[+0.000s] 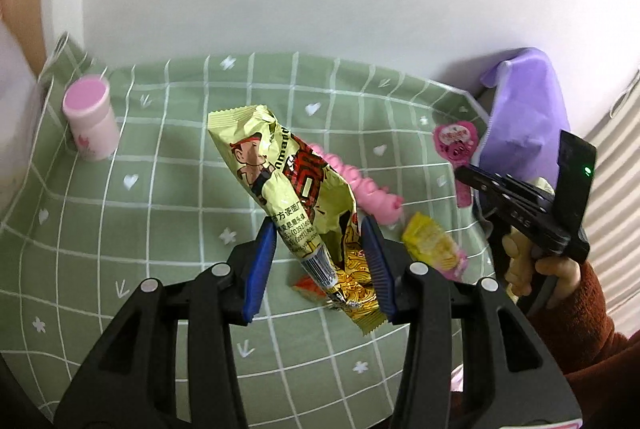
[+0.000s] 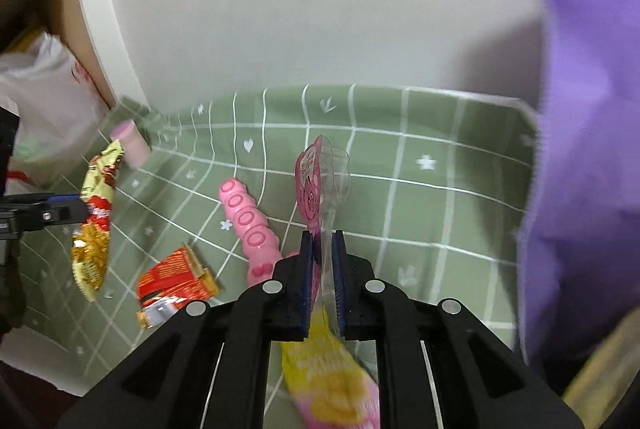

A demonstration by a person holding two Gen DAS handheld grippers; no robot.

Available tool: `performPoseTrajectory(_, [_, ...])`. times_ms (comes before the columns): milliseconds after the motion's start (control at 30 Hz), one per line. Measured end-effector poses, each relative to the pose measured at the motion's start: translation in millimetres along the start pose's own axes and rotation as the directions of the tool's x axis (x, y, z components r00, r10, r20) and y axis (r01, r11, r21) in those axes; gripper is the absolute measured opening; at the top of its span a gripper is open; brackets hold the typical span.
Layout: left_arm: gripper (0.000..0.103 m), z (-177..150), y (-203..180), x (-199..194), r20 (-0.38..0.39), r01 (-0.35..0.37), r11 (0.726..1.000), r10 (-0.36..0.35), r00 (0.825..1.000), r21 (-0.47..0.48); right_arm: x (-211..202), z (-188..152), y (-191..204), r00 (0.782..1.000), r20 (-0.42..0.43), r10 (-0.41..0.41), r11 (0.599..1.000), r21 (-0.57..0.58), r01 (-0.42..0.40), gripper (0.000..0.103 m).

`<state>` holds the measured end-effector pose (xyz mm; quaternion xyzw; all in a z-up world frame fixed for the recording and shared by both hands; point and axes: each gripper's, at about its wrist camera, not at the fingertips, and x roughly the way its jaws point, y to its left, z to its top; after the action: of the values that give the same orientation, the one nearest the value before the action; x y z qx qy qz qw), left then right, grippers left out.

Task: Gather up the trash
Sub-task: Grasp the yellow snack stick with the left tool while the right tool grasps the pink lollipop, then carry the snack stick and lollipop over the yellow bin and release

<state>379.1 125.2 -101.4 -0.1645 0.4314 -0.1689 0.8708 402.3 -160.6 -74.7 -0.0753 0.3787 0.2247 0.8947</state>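
My left gripper (image 1: 320, 261) is shut on a crumpled yellow noodle snack bag (image 1: 280, 181), which stands up from the blue pads above the green checked cloth (image 1: 160, 213). My right gripper (image 2: 323, 249) is shut on the stem of a clear blister pack with a pink card (image 2: 320, 181), held upright. From the left wrist the right gripper (image 1: 466, 175) shows at the right edge with that pink pack (image 1: 456, 141), in a hand with a red sleeve. From the right wrist the snack bag (image 2: 96, 213) hangs in the left gripper (image 2: 76, 211) at far left.
On the cloth lie a pink caterpillar toy (image 2: 248, 225), a red wrapper (image 2: 176, 281) and a yellow-and-pink wrapper (image 1: 434, 247). A pink bottle (image 1: 90, 123) stands at the back left. A purple bag (image 2: 580, 149) hangs at the right edge; a white plastic bag (image 2: 48, 101) lies beyond the left.
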Motion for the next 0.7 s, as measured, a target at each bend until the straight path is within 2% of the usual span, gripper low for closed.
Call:
performPoseTrajectory(167, [0.042,31,-50,-18,0.081,0.037,0.991,-0.048,0.996,0.128,-73,-2,-13,0.989,0.127,-0.076,0.997,0.032,0.072,0.011])
performPoseTrajectory(267, [0.042,54,-99,-29,0.142,0.088,0.967,-0.124,0.982,0.237,-122,-6,-27,0.968,0.207,-0.144,0.989,0.075,0.131,0.011])
performPoseTrajectory(333, [0.042,65,-135,-32,0.168,0.135,0.942,-0.194,0.966,0.308,-156,-12,-41,0.947,0.250,-0.201,0.977,0.122,0.175,0.011])
performPoseTrajectory(400, [0.042,72,-177,-31,0.179,0.188,0.908,-0.270,0.946,0.375,-183,-19,-55,0.927,0.276,-0.255,0.963,0.164,0.216,0.011])
performPoseTrajectory(500, [0.042,74,-234,-19,0.154,0.253,0.856,-0.354,0.922,0.451,-229,-39,-78,0.880,0.299,-0.368,0.923,0.235,0.306,0.011])
performPoseTrajectory(567, [0.042,70,-271,-8,0.116,0.302,0.814,-0.406,0.906,0.496,-251,-54,-92,0.850,0.294,-0.437,0.890,0.274,0.363,0.011])
performPoseTrajectory(633, [0.042,62,-311,7,0.049,0.365,0.758,-0.462,0.886,0.541,-270,-69,-107,0.823,0.276,-0.497,0.856,0.311,0.413,0.011])
performPoseTrajectory(700, [0.042,53,-341,20,-0.002,0.399,0.716,-0.485,0.874,0.574,-285,-84,-121,0.806,0.256,-0.534,0.828,0.351,0.438,0.011])
